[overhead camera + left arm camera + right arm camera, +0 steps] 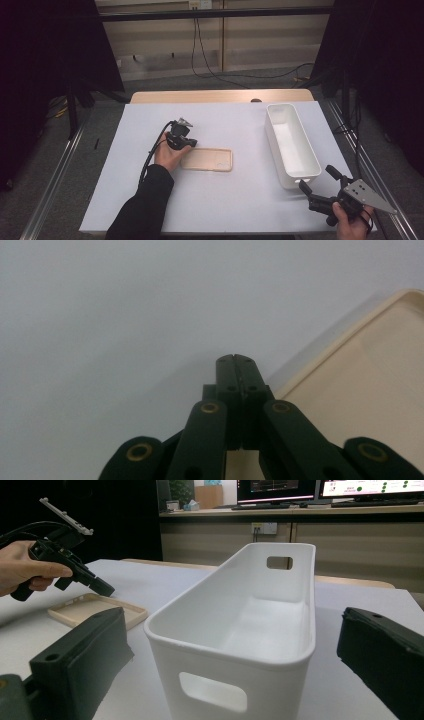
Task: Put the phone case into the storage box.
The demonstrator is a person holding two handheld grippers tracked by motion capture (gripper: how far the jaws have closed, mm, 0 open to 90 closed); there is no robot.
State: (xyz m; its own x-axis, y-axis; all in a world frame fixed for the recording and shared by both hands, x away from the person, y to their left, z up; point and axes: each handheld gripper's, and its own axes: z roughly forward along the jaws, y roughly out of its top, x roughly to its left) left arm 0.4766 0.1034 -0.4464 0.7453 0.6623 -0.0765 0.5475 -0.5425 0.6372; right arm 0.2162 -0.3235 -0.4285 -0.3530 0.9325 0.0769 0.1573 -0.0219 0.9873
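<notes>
From above, one white-covered table (150, 210) carries two things: one flat, beige, soft-looking phone case (207, 160) lying hollow side up near the middle, and one long white plastic bin (291, 145) with handle cut-outs along the right side, empty. The left gripper (192, 143) sits at the case's left end, tips at or just over its rim. The right gripper (316, 184) hangs off the near right corner, jaws spread wide, just beside the bin's near end.

Along the left gripper's own jaws, the two black tips are pressed together with nothing between them, pointing down at the white cover just beside the case's raised rim.

From the right gripper's camera, its jaws stand wide apart on either side of the bin's near wall, holding nothing. The case lies far left, under the other gripper.

I'd judge the case light, thin and bendy, likely to flex or slide; pinching the raised rim at an end looks the surest hold.
</notes>
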